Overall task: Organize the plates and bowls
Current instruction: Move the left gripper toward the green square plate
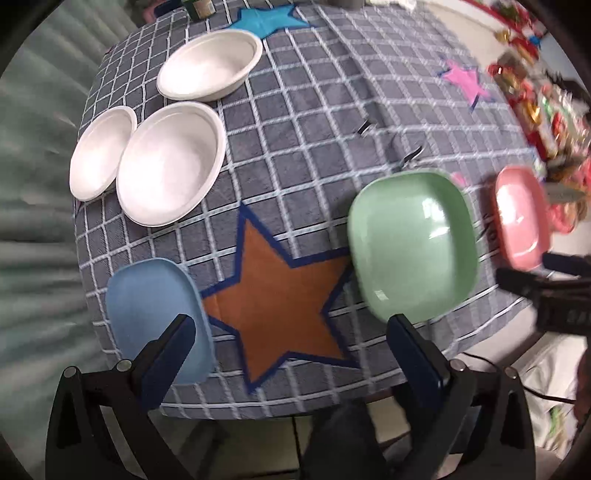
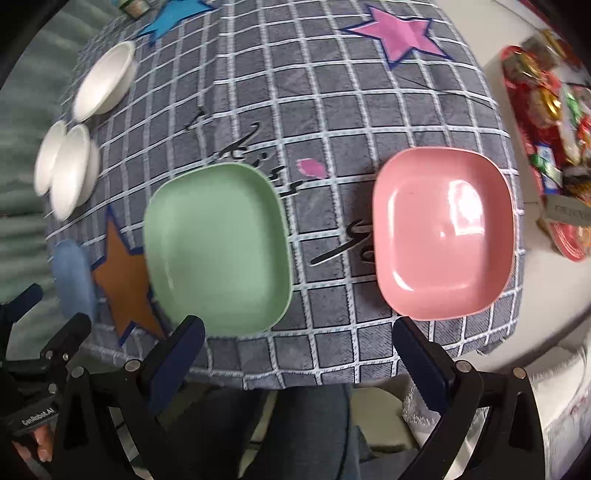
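**Both tongs wide, nothing picked up**

I'm above the near edge of the table, and my left tongs are spread wide, holding nothing, over the brown star on the checked cloth. One finger sits over the blue plate at the near left corner, the other at the near rim of the green plate. My right tongs are spread wide and empty too, one finger at the near edge of the green plate, the other just below the pink plate.

The green and pink plates lie side by side, apart, with black lettering on the cloth between them. Over at the far left are three white bowls: two touching at their rims, the third standing alone behind them near a light blue star. A pink star marks the far right of the cloth. Beyond the table's right edge there's a red tray of shiny wrapped sweets. My own knees show below the table edge.
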`<action>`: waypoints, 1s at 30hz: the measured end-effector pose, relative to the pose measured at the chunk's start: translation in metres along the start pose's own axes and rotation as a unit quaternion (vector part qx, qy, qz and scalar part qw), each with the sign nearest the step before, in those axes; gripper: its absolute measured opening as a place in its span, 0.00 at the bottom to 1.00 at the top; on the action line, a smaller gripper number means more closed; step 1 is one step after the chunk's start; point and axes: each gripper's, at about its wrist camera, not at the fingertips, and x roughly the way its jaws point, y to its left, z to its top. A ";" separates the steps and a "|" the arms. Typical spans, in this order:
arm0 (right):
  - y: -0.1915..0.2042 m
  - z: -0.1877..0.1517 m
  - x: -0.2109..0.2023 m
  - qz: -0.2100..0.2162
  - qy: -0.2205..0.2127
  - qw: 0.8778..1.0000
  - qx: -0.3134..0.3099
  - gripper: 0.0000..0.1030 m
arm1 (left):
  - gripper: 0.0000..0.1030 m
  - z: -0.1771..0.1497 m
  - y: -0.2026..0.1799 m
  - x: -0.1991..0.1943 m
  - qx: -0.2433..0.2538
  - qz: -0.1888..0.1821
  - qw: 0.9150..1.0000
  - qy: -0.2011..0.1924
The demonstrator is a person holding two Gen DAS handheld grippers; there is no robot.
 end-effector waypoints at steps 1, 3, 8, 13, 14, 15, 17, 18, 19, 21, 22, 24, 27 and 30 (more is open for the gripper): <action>-0.001 0.001 0.004 0.010 0.002 1.000 0.006 0.99 | 1.00 -0.002 0.003 0.001 0.000 -0.002 1.000 0.006; 0.000 0.002 0.006 0.014 0.004 1.000 0.012 0.99 | 1.00 -0.005 0.011 0.000 -0.003 -0.020 1.000 0.008; 0.006 0.002 0.003 0.005 -0.004 1.000 0.015 0.99 | 1.00 -0.005 0.023 0.006 -0.005 -0.023 1.000 0.011; 0.006 0.008 0.002 0.001 -0.015 1.000 0.001 0.99 | 1.00 -0.001 0.020 0.005 -0.006 -0.029 1.000 0.009; 0.006 0.009 0.001 0.003 -0.015 1.000 -0.001 0.99 | 1.00 0.000 0.018 0.006 -0.005 -0.027 1.000 0.007; 0.006 0.010 0.001 0.003 -0.015 1.000 -0.004 0.99 | 1.00 0.001 0.016 0.006 -0.005 -0.025 1.000 0.007; 0.005 0.014 -0.001 0.001 -0.018 1.000 -0.014 0.99 | 1.00 0.002 0.011 0.006 -0.010 -0.023 1.000 0.010; 0.006 0.015 -0.002 0.002 -0.019 1.000 -0.021 0.99 | 1.00 0.004 0.009 0.007 -0.014 -0.021 1.000 0.011; 0.005 0.017 -0.003 0.003 -0.020 0.999 -0.027 0.99 | 1.00 0.005 0.006 0.008 -0.019 -0.018 1.000 0.013; 0.003 0.024 -0.002 0.010 -0.022 0.999 -0.042 0.99 | 1.00 0.007 0.002 0.009 -0.025 -0.009 1.000 0.014; 0.001 0.028 -0.001 0.013 -0.022 0.998 -0.051 0.99 | 1.00 0.008 -0.001 0.009 -0.032 -0.002 0.999 0.014; -0.003 0.035 0.000 0.016 -0.021 0.997 -0.066 0.99 | 1.00 0.007 -0.005 0.010 -0.041 0.005 0.999 0.015; -0.010 0.044 0.003 0.030 -0.015 0.996 -0.084 0.99 | 1.00 0.006 -0.013 0.019 -0.055 0.030 0.998 0.025; -0.012 0.049 0.009 0.031 -0.002 0.994 -0.109 0.99 | 1.00 0.003 -0.015 0.030 -0.076 0.043 0.996 0.038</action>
